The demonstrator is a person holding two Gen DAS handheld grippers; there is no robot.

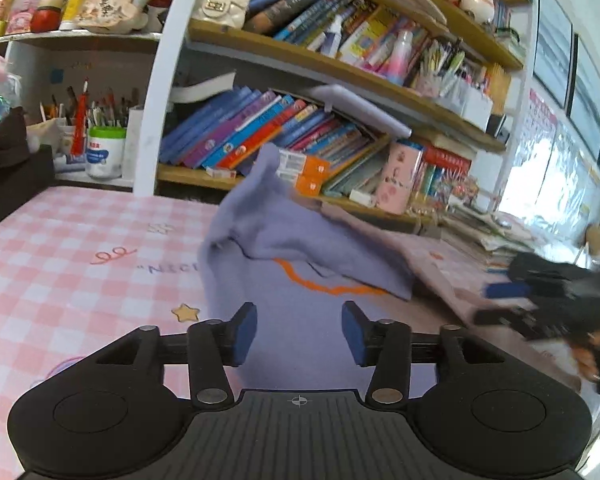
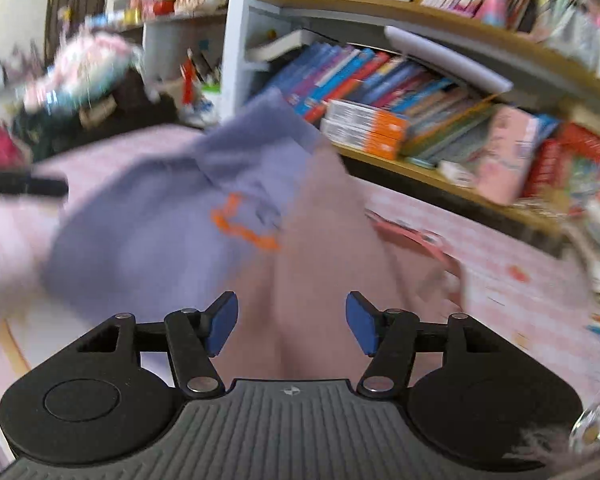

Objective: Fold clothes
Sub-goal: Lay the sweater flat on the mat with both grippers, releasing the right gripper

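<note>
**Left wrist view: both claws open over the purple garment, shelves close behind**

Left wrist view shows the left gripper (image 1: 299,332) with its blue pads apart and nothing between them but air; the purple garment (image 1: 276,240) lies under and ahead of the tips, not pinched. The garment sits on the pink checked mat (image 1: 60,240), heaped, one corner standing up in a peak toward the shelves, an orange line across its front. Its left edge falls steeply to the mat; its right edge overlaps a pale pink cloth (image 1: 420,252) that runs off to the right. Left of the heap the mat is bare and open right to its near edge. At far right the right gripper (image 1: 540,292) shows blurred, apart from the garment, with fingers (image 1: 584,356) of the person's hand on its handle.

The right wrist view is smeared by motion. The right gripper's pads stand apart, holding nothing; pink cloth lies below the gap and the purple garment is ahead and to the left. A dark bar, blurred, enters from the left edge; I cannot tell what it is.

The far edge of the mat meets a bookshelf (image 1: 340,68) crammed with leaning books, so room ends there. A pen cup (image 1: 106,152) stands in the left alcove, a white bag (image 1: 220,4) higher up. A window (image 1: 556,60) lights the right wall.
</note>
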